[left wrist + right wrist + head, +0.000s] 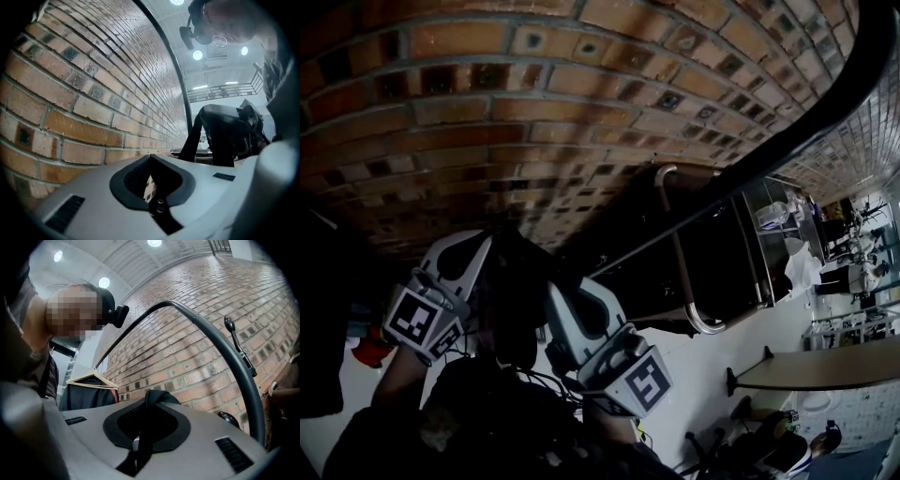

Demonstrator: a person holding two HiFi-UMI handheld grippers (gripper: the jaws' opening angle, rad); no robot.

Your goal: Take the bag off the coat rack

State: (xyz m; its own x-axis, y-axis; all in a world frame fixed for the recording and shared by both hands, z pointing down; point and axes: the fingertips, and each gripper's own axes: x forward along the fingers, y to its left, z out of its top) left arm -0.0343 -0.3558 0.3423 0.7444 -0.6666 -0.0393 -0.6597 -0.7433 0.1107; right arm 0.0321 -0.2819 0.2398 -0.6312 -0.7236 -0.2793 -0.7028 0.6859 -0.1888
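Two tools sit close together here, held up toward the brick wall (487, 112). Your left tool (149, 186) has its jaws pressed nearly together with nothing between them; only a pale sliver shows through the slit. It hangs just beside the load rather than on it. I read that as a spare support, ready to steady or catch the bag (229, 133). The bag is the dark bulk ahead of that tool and to its right, with one black band sloping up to it. In the head view the same dark mass sits between the two tools, touching or nearly touching both.

Your right tool (139, 430) pinches the bag's black strap (157, 401), which runs up through the jaws and humps over just ahead of them. Gripping the strap rather than the body makes sense: the strap is probably what goes over the rack, so lifting there should free it. Left of that tool, well apart, a wooden hanger (91, 379) carries a dark garment. The coat rack's dark rail (251, 413) arcs above and to the right of the tool, with a peg (239, 350) standing off it. Whether the strap is over any peg, I cannot tell.
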